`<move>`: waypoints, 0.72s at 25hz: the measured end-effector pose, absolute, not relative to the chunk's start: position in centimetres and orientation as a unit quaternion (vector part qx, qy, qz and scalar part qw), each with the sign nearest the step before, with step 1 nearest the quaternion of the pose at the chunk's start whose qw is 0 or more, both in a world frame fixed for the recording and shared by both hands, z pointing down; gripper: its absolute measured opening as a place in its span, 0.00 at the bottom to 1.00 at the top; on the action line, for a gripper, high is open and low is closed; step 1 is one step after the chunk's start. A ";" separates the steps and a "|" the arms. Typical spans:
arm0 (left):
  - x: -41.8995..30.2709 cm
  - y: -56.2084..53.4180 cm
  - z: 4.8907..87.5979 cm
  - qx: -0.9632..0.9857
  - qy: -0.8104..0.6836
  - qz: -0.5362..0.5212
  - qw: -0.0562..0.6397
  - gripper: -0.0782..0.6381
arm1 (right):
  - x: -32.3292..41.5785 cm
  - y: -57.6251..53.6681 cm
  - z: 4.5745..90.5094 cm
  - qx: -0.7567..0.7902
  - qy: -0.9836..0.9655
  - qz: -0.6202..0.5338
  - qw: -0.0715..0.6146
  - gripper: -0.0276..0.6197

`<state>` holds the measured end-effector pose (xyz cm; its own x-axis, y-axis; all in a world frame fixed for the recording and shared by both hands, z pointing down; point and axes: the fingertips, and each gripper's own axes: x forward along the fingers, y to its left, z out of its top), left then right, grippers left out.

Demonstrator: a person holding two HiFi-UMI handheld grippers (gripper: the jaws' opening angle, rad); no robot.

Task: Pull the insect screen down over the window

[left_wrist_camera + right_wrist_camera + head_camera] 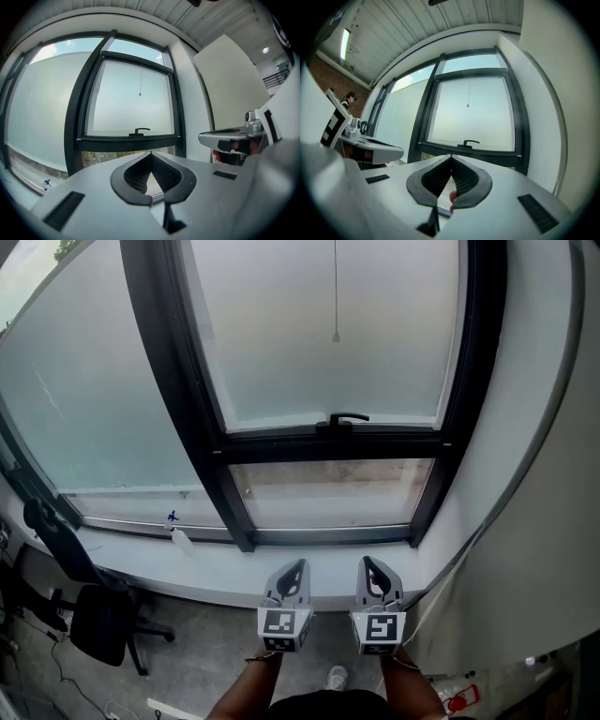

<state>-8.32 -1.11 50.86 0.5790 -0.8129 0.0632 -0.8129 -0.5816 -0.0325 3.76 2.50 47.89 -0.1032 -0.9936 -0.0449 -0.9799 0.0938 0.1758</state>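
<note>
Window (281, 352) w/ hanging cord (336, 296) (black handle (348, 418))

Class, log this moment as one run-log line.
left tongs: shut, empty | right tongs: shut, empty | cord: hanging, untouched | stage: before pull

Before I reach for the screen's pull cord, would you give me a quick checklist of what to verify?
1. Left gripper empty: ok, shut on nothing.
2. Right gripper empty: ok, shut on nothing.
3. Jaws open for a grasp: not ok.
4. Pull cord hanging free before the pane: ok.
5. Grippers near the cord: not ok, both low by the sill.
6. Insect screen lowered yet: cannot tell.
</note>
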 end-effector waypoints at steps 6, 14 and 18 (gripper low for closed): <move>-6.2 -4.6 50.2 0.877 -0.479 0.036 0.008 0.11 | 6.1 -1.2 47.7 0.658 -0.749 -0.070 0.032 0.05; -5.0 -8.0 50.9 0.876 -0.481 0.039 0.007 0.11 | 7.7 -4.1 47.7 0.654 -0.756 -0.033 -0.008 0.05; -5.2 -9.9 50.9 0.875 -0.483 0.038 0.016 0.11 | 9.2 -6.3 48.7 0.668 -0.744 0.008 -0.014 0.05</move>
<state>-5.18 -9.87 50.91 0.5305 -0.8438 0.0816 -0.8462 -0.5328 -0.0077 9.19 -6.33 48.71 -0.1067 -0.9942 -0.0103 -0.9938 0.1069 -0.0302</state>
